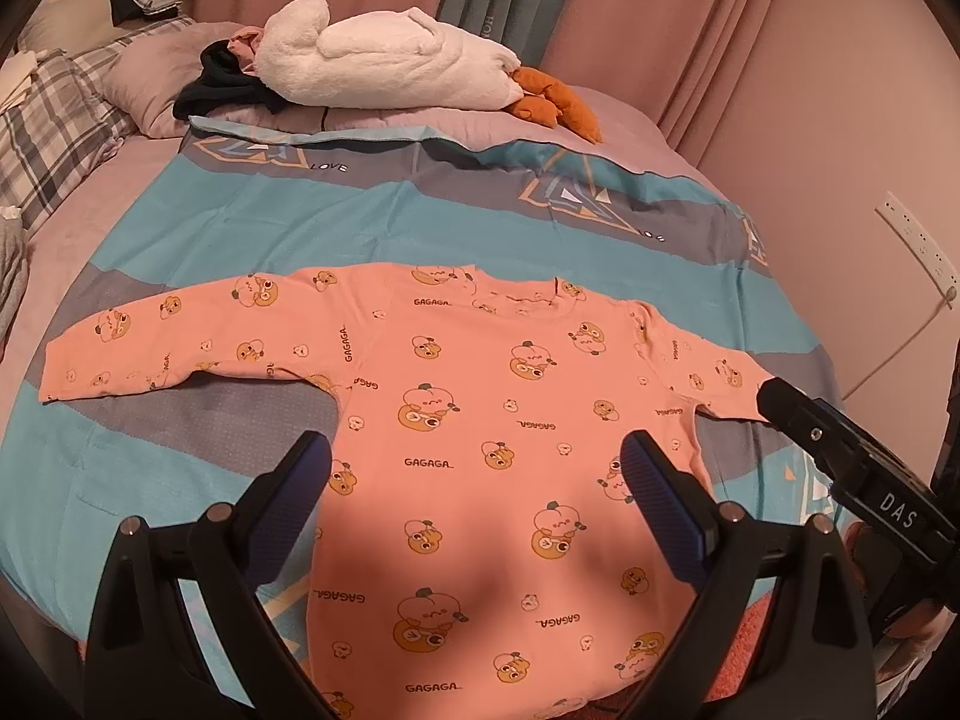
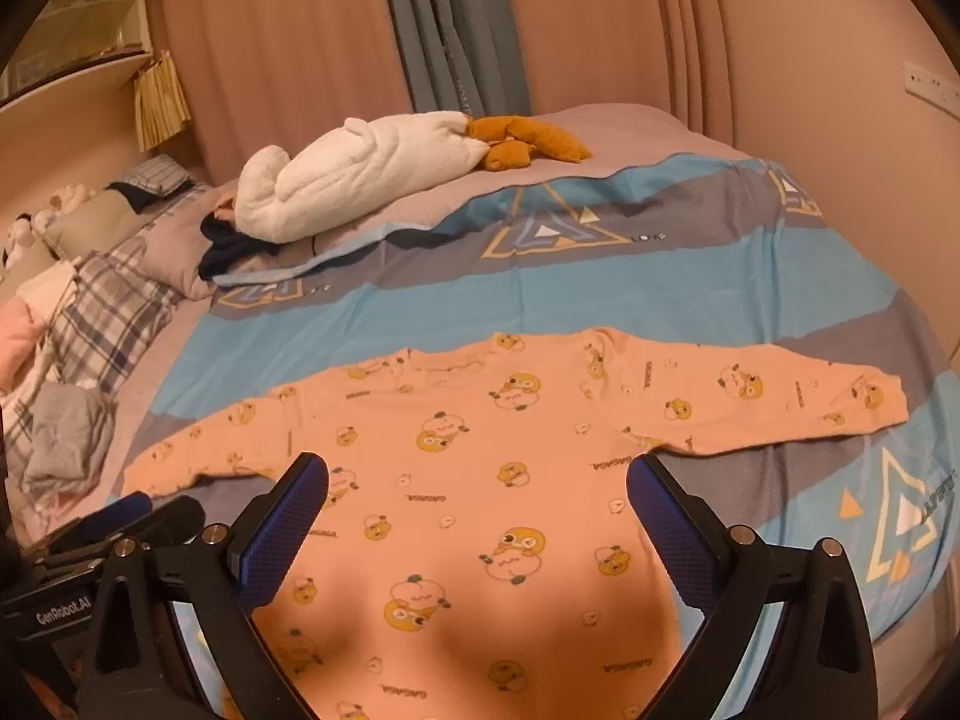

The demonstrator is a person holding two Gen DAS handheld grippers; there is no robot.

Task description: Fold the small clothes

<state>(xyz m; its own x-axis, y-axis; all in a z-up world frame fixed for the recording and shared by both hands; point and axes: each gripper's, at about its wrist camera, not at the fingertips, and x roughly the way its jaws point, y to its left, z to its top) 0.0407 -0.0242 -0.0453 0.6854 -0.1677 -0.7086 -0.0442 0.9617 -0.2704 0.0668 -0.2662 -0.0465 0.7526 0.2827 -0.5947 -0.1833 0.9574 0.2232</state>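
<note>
A small pink long-sleeved shirt (image 1: 480, 420) with orange cartoon prints lies flat and spread out on the blue and grey bedspread (image 1: 270, 222), both sleeves stretched out sideways. It also shows in the right wrist view (image 2: 480, 450). My left gripper (image 1: 477, 462) is open and empty, hovering above the shirt's lower body. My right gripper (image 2: 477, 480) is open and empty above the same area. The right gripper's body shows in the left wrist view (image 1: 840, 450) by the shirt's right sleeve. The left gripper shows at the lower left of the right wrist view (image 2: 120, 522).
A white plush toy (image 1: 384, 60) with orange feet (image 1: 558, 99) lies at the far end of the bed. Plaid pillows (image 1: 54, 120) and dark clothes (image 1: 222, 84) sit at the far left. Grey folded cloth (image 2: 66, 438) lies left. Pink curtains and a wall socket strip (image 1: 918, 240) stand behind.
</note>
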